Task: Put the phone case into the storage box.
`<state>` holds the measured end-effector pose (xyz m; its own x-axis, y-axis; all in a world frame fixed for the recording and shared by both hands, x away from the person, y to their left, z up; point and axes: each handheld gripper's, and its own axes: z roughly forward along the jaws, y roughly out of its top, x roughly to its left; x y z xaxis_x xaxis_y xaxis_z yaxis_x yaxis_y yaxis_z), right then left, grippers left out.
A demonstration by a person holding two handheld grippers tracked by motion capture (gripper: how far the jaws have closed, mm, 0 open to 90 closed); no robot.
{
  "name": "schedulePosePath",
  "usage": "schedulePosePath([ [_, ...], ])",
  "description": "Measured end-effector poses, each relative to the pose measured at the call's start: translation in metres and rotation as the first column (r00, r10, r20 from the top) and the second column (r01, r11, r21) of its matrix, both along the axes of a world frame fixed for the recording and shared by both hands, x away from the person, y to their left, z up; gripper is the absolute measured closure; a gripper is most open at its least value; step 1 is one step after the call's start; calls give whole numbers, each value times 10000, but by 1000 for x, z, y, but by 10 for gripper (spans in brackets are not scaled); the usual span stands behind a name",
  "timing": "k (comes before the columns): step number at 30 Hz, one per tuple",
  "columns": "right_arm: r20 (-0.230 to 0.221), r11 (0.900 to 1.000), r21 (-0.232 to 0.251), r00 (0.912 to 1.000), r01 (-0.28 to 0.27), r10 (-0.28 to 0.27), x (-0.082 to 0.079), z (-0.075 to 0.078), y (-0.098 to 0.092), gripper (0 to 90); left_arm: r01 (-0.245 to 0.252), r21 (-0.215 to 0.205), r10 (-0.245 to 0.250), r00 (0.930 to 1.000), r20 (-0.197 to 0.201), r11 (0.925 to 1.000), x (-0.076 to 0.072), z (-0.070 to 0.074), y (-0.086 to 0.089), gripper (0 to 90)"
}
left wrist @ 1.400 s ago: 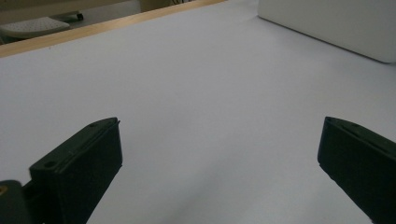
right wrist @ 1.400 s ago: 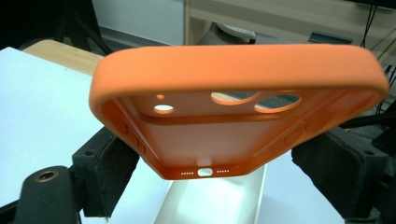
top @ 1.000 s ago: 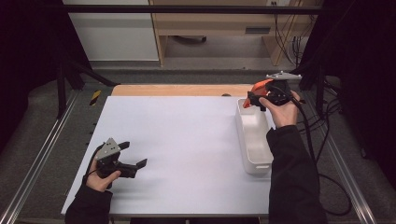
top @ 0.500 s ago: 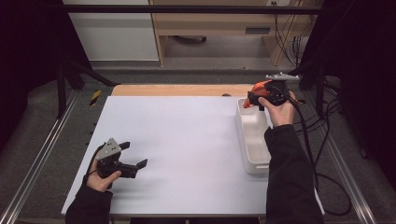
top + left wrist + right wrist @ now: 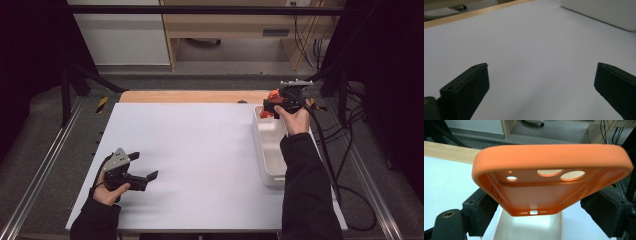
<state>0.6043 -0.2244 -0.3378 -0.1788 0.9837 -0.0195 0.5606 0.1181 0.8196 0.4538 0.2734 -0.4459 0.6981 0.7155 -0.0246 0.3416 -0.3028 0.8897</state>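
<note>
right tongs: my right gripper (image 5: 272, 104) is clamped on the orange phone case (image 5: 551, 178), jaws squeezing its two long sides, case open side down, camera holes facing away from me
case position: held in the air over the far end of the white bin (image 5: 268, 150), at the right edge of the table (image 5: 200, 150); not touching the bin as far as I can tell
left tongs: my left gripper (image 5: 142, 172) has its jaws spread wide with nothing between them, sitting low over bare table near the front left corner, well apart from the bin
step: looks like I'm putting the case into the bin
how to do it well: keep the case level, centre it between the bin walls, go down slow, let go only once it's inside the rim
risk: soft case may flex or stick to a pad on release; open the jaws fully before lifting away
left hand advice: stay parked, no need to come near
</note>
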Motion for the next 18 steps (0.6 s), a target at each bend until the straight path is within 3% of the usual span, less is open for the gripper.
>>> schedulePosePath([
  [18,-632,9990,-244,9973,362,-376,21,-17,8,153,51,65,-51,10000,-46,10000,1,-2,-2,0],
])
